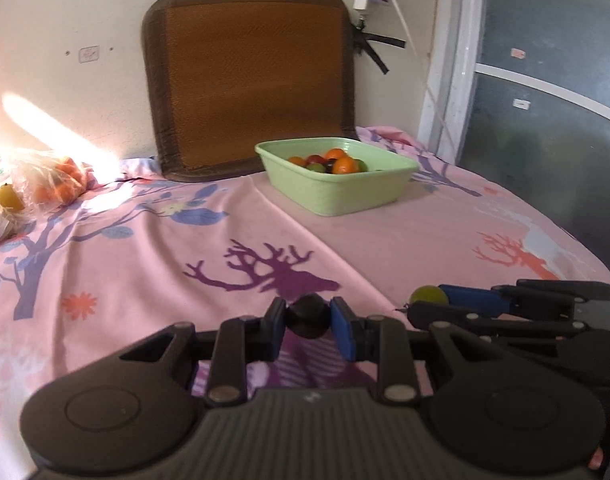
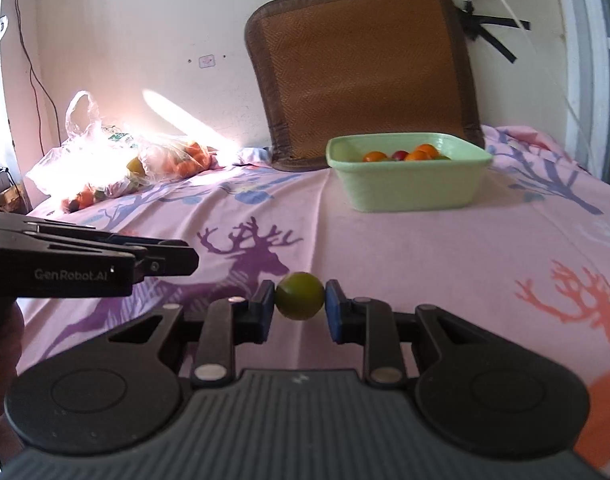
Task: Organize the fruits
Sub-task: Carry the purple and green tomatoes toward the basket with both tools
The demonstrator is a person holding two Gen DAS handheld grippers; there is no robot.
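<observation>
Two claws clamped: left claw [image 1: 308, 320] on dark fruit [image 1: 308, 316], right claw [image 2: 300, 300] on green fruit [image 2: 300, 295]

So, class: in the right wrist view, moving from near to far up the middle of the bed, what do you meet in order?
Right gripper holding a green fruit → purple deer print → green tub of fruit → brown woven mat leaning on the wall.

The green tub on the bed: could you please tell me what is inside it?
The green tub holds orange fruits, a red one and a green one. Its near wall hides whatever lies lower.
</observation>
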